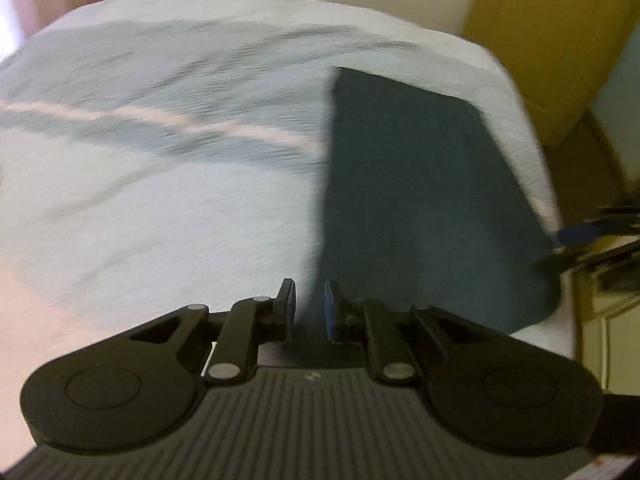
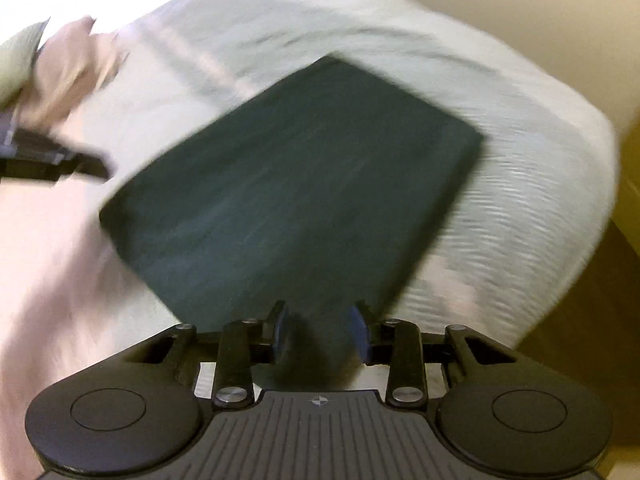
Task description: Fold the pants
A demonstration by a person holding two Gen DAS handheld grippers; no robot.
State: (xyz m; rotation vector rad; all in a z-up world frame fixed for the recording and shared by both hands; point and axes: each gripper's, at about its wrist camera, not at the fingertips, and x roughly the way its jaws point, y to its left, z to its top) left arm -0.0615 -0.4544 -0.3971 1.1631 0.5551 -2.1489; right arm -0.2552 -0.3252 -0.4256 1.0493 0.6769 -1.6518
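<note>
Pants (image 2: 292, 184) lie folded, blurred, on bed (image 1: 160, 220); both claws (image 1: 310, 310) (image 2: 320, 330) spread, empty.

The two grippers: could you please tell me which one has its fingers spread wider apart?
The right gripper: a wide gap, with the dark pants visible between its fingers. The left gripper shows only a narrow gap.

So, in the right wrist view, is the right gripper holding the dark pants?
No, the right gripper is open, its blue pads apart with nothing pinched, and the folded pants lie flat on the bed.
</note>
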